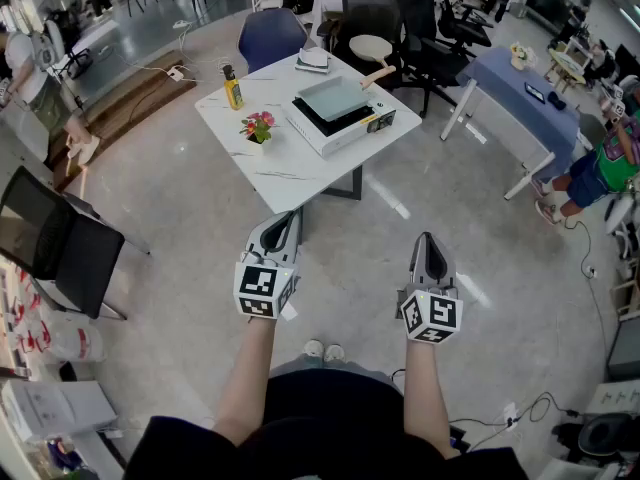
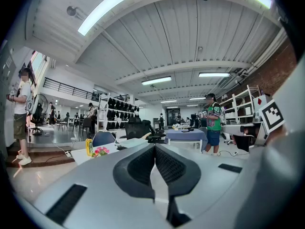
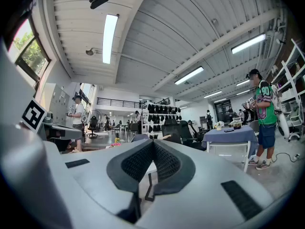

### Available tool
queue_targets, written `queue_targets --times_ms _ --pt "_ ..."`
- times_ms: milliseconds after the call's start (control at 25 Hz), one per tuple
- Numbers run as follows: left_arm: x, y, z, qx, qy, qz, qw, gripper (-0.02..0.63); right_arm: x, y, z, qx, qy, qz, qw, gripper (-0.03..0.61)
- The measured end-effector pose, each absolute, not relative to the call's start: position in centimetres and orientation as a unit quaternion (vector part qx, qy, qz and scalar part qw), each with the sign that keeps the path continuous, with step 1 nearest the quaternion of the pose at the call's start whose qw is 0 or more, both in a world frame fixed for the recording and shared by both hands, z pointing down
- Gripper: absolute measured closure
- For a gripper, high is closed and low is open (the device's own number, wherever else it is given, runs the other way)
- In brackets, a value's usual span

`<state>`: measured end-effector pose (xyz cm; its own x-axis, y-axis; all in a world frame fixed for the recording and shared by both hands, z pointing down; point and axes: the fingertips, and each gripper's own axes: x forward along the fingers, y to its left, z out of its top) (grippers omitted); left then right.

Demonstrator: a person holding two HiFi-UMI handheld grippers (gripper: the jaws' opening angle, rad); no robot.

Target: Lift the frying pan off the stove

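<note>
Left gripper (image 1: 288,216): pressed together, pads meeting at the tips with nothing between them, held about level over the floor.
Right gripper (image 1: 430,238): pressed together too and holding nothing, level, beside my left one and well apart from it.
Frying pan (image 1: 371,47): well ahead of both grippers, at the far right corner of the bench (image 1: 290,173), beyond the stove (image 1: 338,118). I could not tell whether it touched the stove.
Pan's long axis: it ran from the round pale bowl at the far end to the tan handle (image 1: 378,76) at the near end. The handle pointed back toward my grippers and ended close to the stove's far corner.
Stove: a white box straight ahead of my left gripper, with a pale square plate (image 1: 333,98) lying on its black top.
Flower pot (image 1: 258,134): near the stove's left side, holding pink flowers.
Yellow bottle (image 1: 232,89): upright, farther off and to the left of the pot.
</note>
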<state>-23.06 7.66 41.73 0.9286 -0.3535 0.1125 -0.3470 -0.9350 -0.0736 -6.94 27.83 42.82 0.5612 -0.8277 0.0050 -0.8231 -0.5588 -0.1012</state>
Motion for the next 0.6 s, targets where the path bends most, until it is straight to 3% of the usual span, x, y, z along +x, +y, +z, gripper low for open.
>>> queue_targets --times_ms 600 --pt "-23.16 7.67 42.48 -0.982 0.177 -0.067 0.025 0.594 -7.22 27.53 43.25 -0.880 0.472 -0.030 0.045 0.577"
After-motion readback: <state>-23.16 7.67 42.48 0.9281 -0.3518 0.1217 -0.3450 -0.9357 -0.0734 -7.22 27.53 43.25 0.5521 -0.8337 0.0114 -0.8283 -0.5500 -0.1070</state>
